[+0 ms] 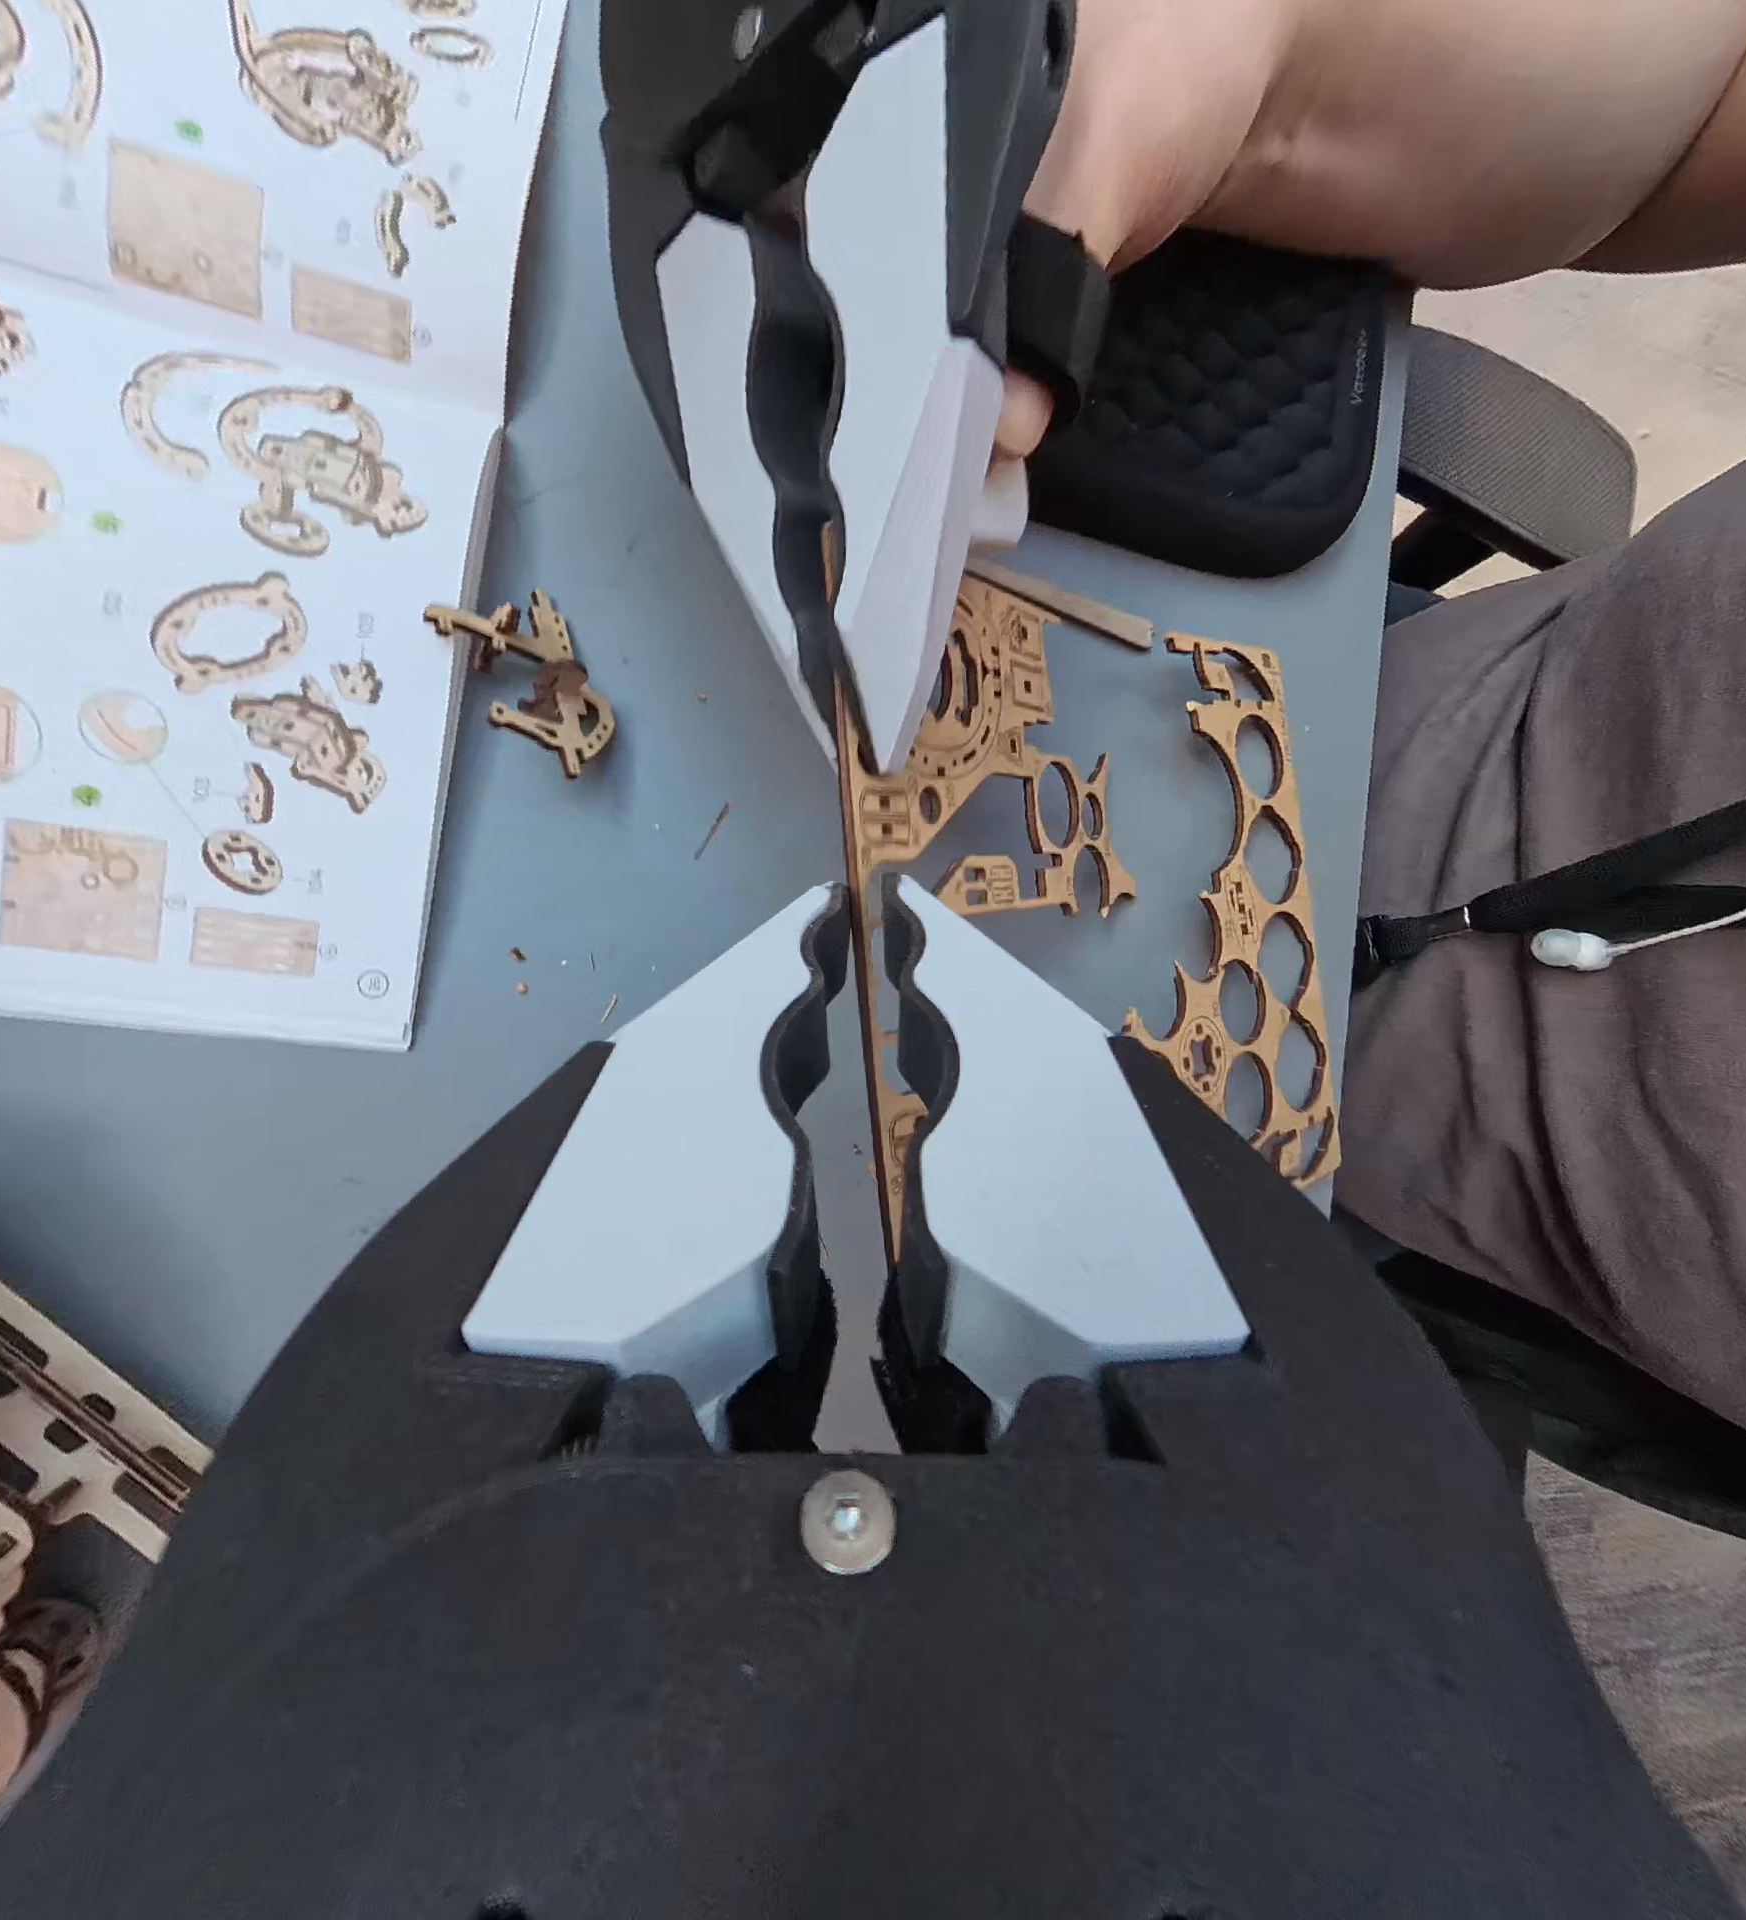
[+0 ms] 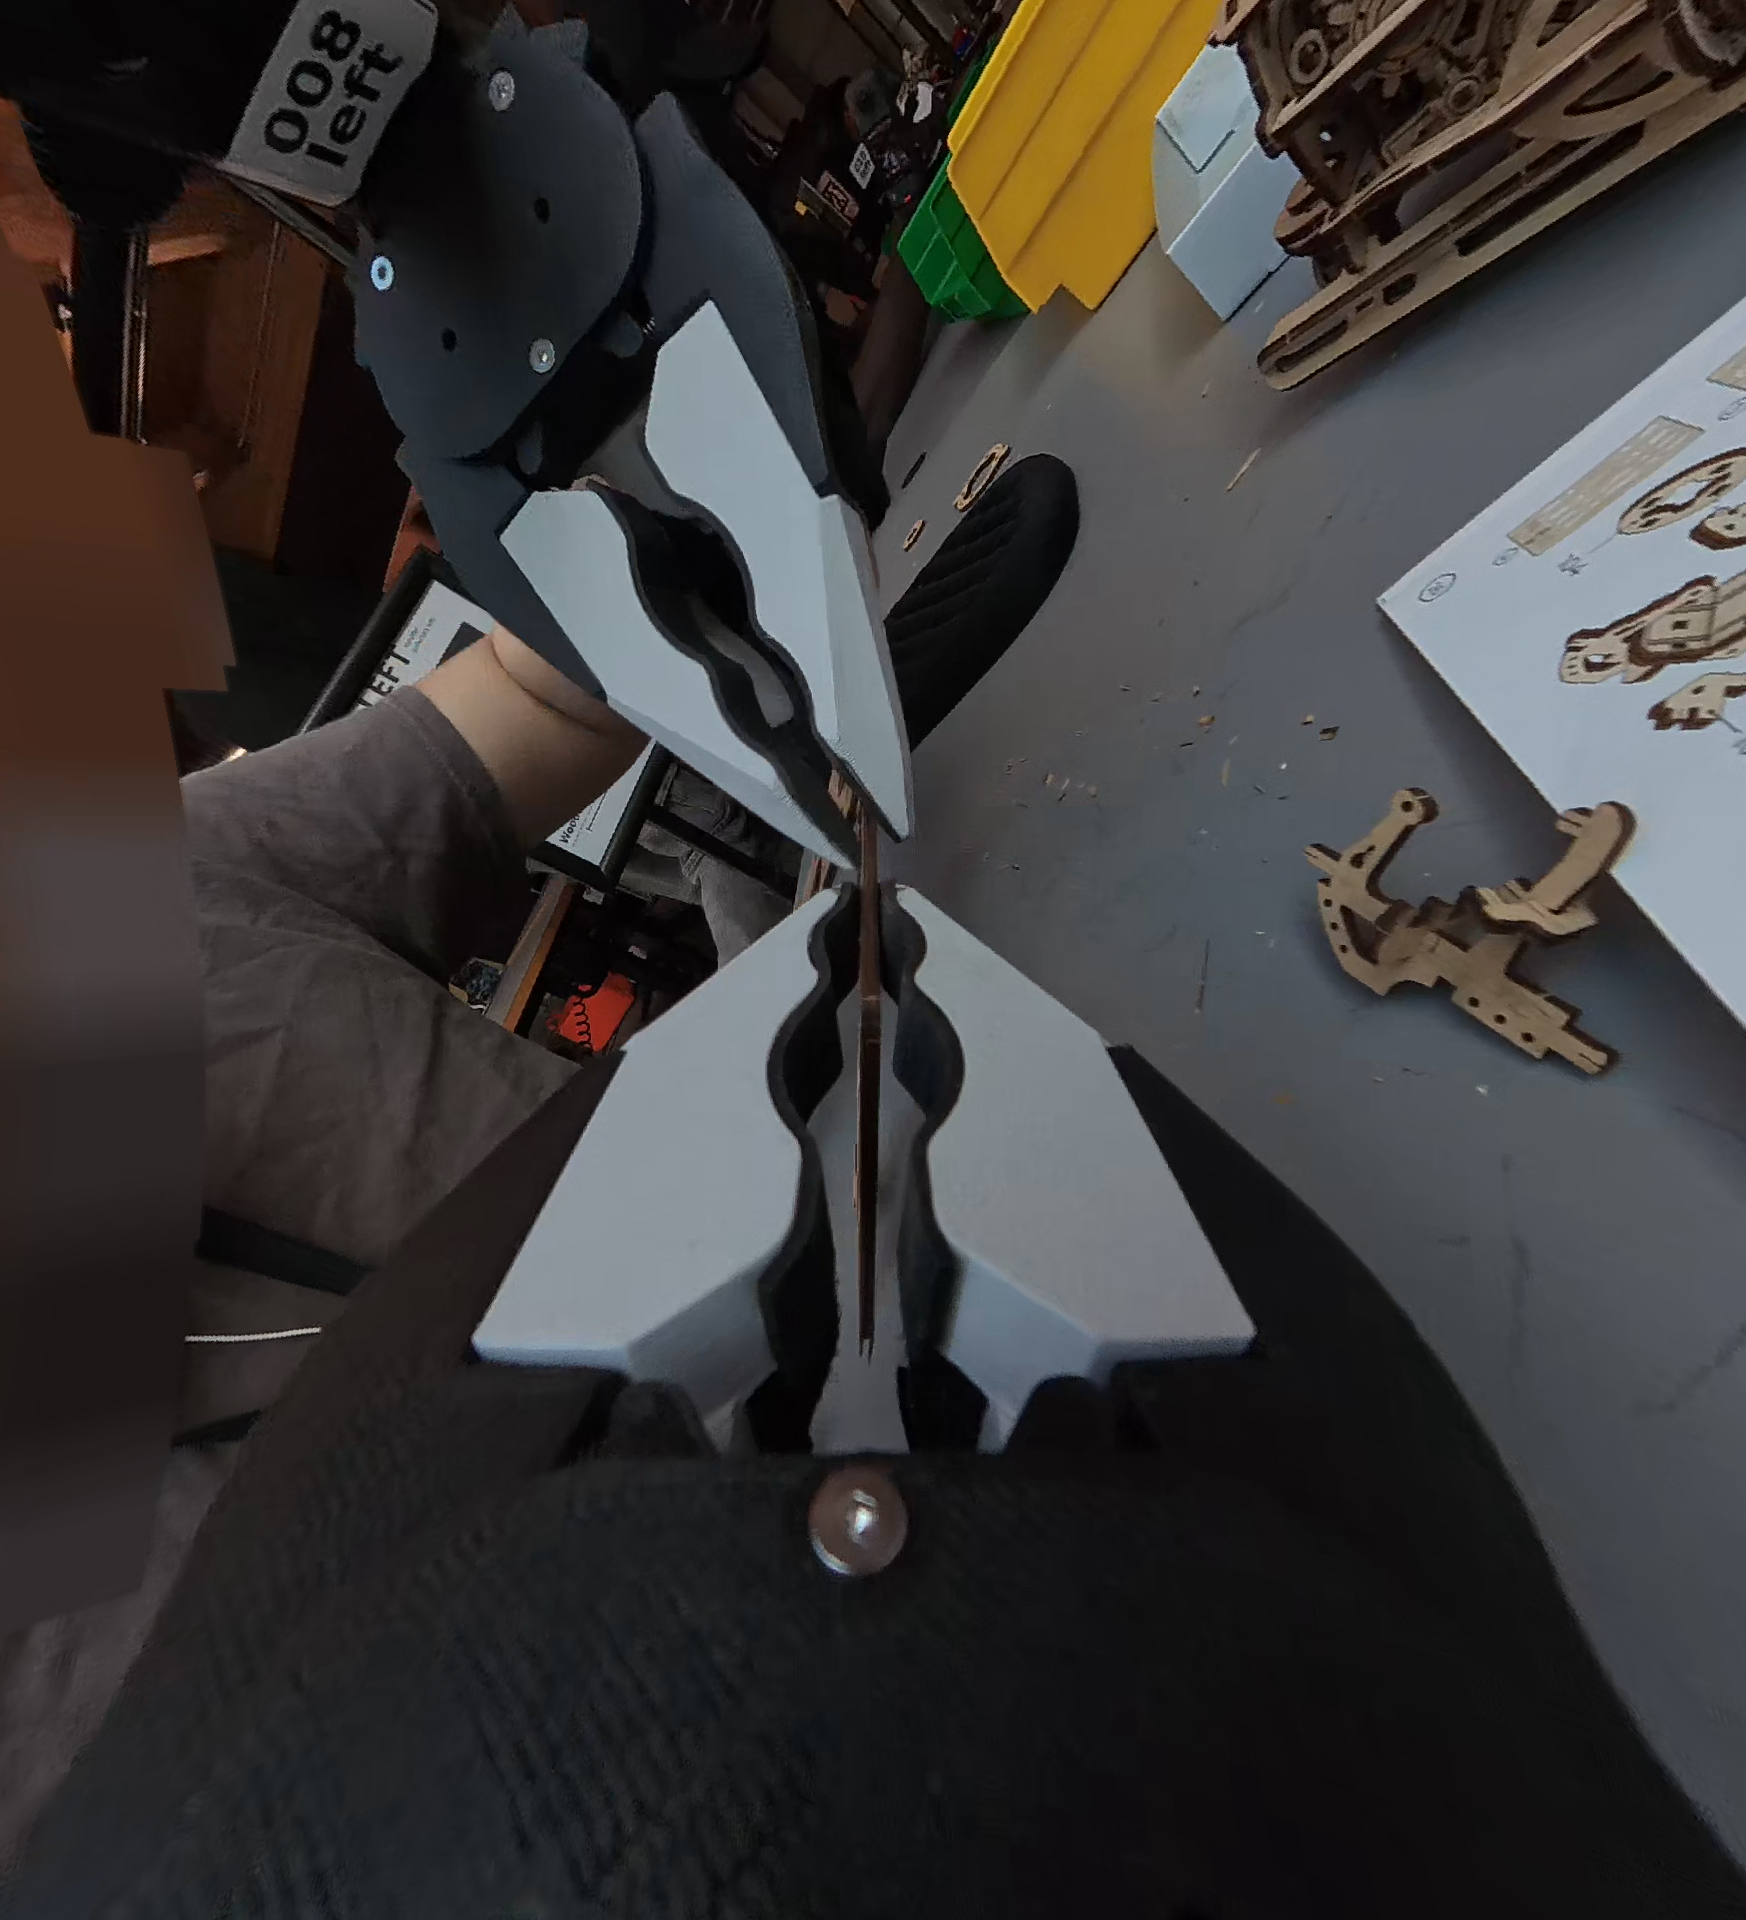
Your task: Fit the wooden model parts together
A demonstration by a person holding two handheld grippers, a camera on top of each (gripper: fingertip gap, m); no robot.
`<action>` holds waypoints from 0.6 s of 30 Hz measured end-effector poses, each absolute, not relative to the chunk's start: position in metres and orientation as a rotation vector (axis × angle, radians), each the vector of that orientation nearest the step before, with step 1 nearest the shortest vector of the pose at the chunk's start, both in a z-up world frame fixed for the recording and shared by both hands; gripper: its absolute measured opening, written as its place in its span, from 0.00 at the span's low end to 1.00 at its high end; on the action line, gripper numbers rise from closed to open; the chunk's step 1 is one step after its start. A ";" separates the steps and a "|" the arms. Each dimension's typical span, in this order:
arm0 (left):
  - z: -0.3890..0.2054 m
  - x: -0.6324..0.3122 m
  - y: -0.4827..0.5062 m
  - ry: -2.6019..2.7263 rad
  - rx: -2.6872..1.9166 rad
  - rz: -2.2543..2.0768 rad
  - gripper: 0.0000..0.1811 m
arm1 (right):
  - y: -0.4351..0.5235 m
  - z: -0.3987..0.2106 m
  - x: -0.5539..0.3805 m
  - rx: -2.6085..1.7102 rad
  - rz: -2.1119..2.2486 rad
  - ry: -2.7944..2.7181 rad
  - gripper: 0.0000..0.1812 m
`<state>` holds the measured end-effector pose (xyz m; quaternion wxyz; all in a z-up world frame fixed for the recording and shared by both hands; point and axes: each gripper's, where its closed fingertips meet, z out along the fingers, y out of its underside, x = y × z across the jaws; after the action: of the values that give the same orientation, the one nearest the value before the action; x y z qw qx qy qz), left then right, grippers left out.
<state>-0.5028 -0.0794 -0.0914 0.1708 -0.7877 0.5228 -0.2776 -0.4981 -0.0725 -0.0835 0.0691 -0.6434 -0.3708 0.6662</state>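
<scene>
A thin laser-cut wooden sheet is held edge-on above the grey table. My left gripper is shut on its near edge. My right gripper comes in from above, tip to tip with the left, and is shut on the same sheet. In the right wrist view the sheet runs between the right gripper's fingers, and the left gripper pinches it from the upper left. A small wooden sub-assembly lies on the table, also in the right wrist view.
An open instruction booklet lies beside the sub-assembly. Cut-out sheet remnants and a black wrist pad lie near the table edge by a person's lap. A large wooden model and yellow bins stand at the back. Only a small space, under 4 cm, lies between the two pairs of fingers. The large wooden model is about 15 centimeters from my left fingertips.
</scene>
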 end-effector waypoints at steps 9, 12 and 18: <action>-0.083 -0.501 -0.078 1.145 -2.199 -1.190 0.00 | -0.071 -0.079 -0.497 -1.909 2.039 -1.096 0.00; -0.084 -0.501 -0.081 1.115 -2.220 -1.270 0.01 | -0.073 -0.080 -0.498 -1.913 2.021 -1.128 0.00; -0.090 -0.500 -0.082 1.078 -2.205 -1.453 0.01 | -0.073 -0.085 -0.500 -1.935 1.955 -1.166 0.00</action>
<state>-0.4998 -0.0819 -0.0901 0.1441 -0.7651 0.3739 -0.5041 -0.4996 -0.0730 -0.0848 0.0769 -0.6456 -0.3892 0.6525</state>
